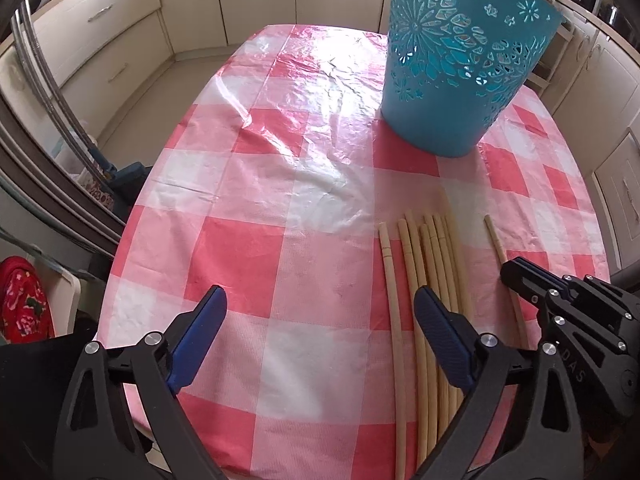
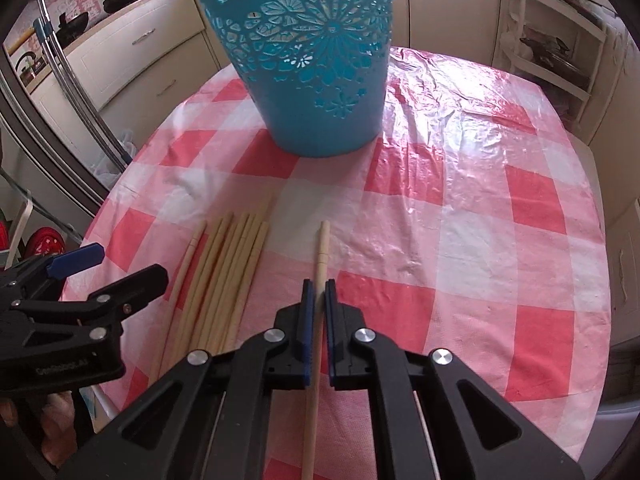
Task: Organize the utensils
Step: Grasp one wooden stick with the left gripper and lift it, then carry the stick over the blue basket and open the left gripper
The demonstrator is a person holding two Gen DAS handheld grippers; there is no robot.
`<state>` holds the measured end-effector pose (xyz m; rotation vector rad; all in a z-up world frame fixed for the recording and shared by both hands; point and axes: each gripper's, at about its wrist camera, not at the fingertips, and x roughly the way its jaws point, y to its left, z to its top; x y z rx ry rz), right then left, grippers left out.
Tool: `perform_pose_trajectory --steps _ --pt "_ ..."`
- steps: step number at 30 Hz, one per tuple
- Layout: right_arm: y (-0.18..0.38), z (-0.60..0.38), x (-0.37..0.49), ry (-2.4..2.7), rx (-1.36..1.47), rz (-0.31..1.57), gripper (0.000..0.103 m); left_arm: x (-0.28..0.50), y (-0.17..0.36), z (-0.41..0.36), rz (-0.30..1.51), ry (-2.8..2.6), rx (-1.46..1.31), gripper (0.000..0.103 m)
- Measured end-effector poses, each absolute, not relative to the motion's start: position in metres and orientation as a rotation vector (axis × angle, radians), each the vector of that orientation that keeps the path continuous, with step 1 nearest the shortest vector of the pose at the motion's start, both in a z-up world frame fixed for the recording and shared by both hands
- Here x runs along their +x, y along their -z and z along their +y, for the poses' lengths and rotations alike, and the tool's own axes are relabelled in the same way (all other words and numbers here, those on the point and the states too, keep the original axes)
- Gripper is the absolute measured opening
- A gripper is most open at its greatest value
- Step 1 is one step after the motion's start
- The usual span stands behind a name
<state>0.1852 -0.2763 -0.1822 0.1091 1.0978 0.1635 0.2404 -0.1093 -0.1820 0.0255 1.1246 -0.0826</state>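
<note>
Right tool closing on a lone chopstick, left tool waiting wide

The right tool [image 2: 319, 300] is pinching narrow around the single chopstick [image 2: 321, 248], which is lying apart from the rest, probably so it can be lifted alone toward the teal cut-out basket [image 2: 308, 80] standing upright further back on the worktop [image 2: 460, 220]. The left tool [image 1: 320, 320] is hovering with its blue pads spread wide and nothing between them, just beside the chopstick bundle [image 1: 430, 264]. I am counting roughly seven sticks lying side by side there, one separate stick, and one basket; whether the basket already holds any is hidden.
</note>
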Motion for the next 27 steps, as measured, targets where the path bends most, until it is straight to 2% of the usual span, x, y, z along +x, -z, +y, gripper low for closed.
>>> perform_pose_trajectory --steps 1,3,8,9,10,12,14,17,20,27 --pt "0.182 -0.276 0.185 -0.167 0.115 1.095 0.006 0.243 0.184 -0.111 1.128 0.081 0.033 0.085" --pt "0.183 -0.279 0.185 -0.174 0.137 1.094 0.006 0.247 0.189 -0.113 1.135 0.083 0.044 0.073" --pt "0.183 -0.284 0.185 -0.185 0.164 1.093 0.006 0.250 0.190 -0.123 1.104 0.107 0.088 0.052" --pt "0.183 -0.283 0.185 -0.187 0.163 1.092 0.006 0.250 0.189 -0.125 1.095 0.125 0.095 0.041" --pt "0.183 -0.283 0.185 -0.189 0.162 1.093 0.006 0.250 0.188 -0.127 1.087 0.150 0.100 0.035" --pt "0.183 -0.282 0.186 -0.193 0.157 1.091 0.006 0.251 0.187 -0.131 1.083 0.186 0.118 0.009" --pt "0.183 -0.280 0.186 -0.194 0.146 1.087 0.006 0.252 0.186 -0.130 1.097 0.223 0.107 0.005" --pt "0.183 -0.278 0.187 -0.194 0.145 1.085 0.006 0.254 0.182 -0.123 1.131 0.255 0.066 0.005" --pt "0.184 -0.280 0.188 -0.195 0.162 1.085 0.006 0.252 0.152 -0.106 1.088 0.275 0.000 0.005" --pt "0.183 -0.280 0.188 -0.188 0.166 1.081 0.006 0.258 0.015 -0.084 0.746 0.375 -0.148 0.005"
